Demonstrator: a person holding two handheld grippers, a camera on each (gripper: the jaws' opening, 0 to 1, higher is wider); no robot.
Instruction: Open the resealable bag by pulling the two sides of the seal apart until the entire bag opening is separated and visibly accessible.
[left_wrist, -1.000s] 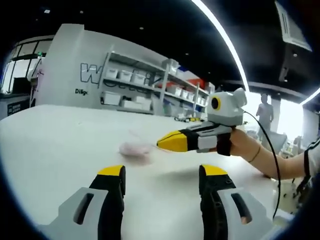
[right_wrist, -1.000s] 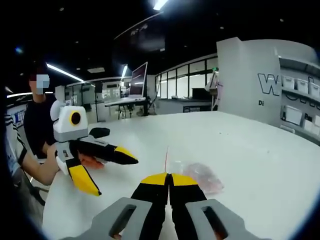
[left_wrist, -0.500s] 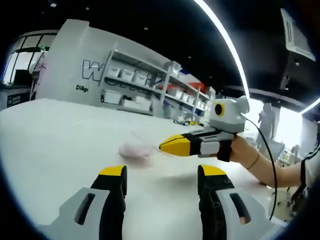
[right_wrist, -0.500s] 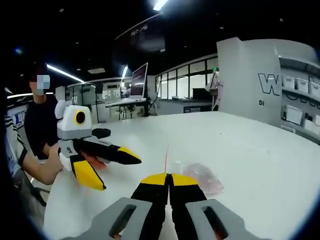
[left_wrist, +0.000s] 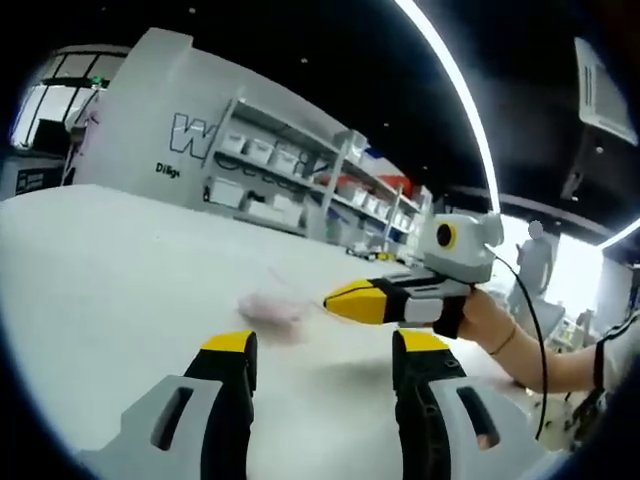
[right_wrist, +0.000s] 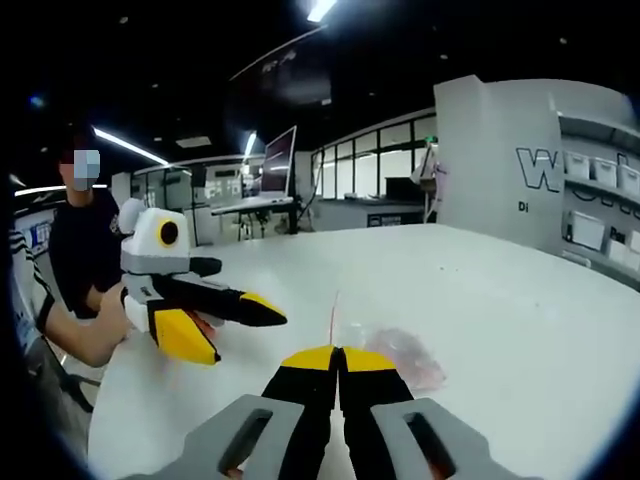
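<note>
The right tool (right_wrist: 338, 358) has its two yellow tips pressed together with nothing visible between them, just short of the resealable bag (right_wrist: 395, 352), which lies flat on the white counter (right_wrist: 520, 330) well in from its edges. The left tool (left_wrist: 325, 345) is wide open and holds nothing; in the right gripper view it (right_wrist: 240, 325) hangs above the counter beside the bag, toward the edge where the person (right_wrist: 70, 250) sits. Compared with one second ago, it has risen a little and its spread tips now point more toward the bag, while the right tool has stayed where it was. In the left gripper view the bag (left_wrist: 272, 306) looks pale and blurred, so I cannot make out the seal. In my judgement the seal is not yet gripped on either side, and the approach continues.
</note>
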